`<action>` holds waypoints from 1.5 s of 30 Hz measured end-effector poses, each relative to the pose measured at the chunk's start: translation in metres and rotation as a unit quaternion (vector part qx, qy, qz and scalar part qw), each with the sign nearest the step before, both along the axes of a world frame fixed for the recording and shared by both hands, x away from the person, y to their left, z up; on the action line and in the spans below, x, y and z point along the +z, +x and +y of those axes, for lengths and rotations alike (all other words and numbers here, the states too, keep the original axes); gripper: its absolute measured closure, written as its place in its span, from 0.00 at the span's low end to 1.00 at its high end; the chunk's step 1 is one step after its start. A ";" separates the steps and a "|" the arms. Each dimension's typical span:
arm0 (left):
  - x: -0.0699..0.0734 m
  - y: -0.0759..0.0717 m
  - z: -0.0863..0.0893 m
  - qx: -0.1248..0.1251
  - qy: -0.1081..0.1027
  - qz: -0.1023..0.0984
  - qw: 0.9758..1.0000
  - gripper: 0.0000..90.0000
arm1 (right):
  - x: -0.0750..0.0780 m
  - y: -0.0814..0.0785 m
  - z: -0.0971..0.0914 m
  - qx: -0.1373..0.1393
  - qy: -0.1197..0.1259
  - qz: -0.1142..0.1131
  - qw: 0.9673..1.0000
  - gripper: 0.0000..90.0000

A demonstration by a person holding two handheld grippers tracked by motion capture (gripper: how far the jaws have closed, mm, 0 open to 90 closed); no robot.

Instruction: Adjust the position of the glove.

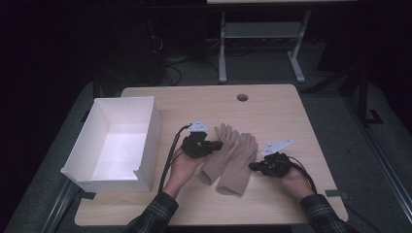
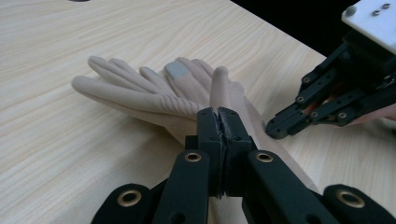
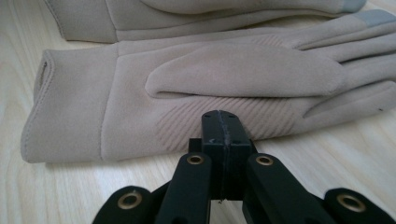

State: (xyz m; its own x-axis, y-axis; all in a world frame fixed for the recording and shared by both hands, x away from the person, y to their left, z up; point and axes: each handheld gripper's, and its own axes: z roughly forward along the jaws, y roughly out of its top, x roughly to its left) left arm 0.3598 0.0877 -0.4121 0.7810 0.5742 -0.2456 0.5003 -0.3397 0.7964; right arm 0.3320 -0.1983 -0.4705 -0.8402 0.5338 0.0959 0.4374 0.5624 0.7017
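Two beige gloves (image 1: 231, 158) lie side by side on the wooden surface (image 1: 272, 111), between the left claw (image 1: 217, 145) and the right claw (image 1: 252, 166), both closed on nothing.

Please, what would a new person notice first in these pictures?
A pair of beige gloves lies side by side at the middle of the wooden table. A shut hand-held gripper flanks each side: the left hand-held gripper and the right hand-held gripper. An open white box stands left.
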 end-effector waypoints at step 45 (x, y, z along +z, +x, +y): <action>-0.018 -0.032 -0.050 -0.088 0.023 0.022 0.996 1.00 | 0.009 -0.002 -0.039 -0.091 0.006 -0.026 0.996 0.44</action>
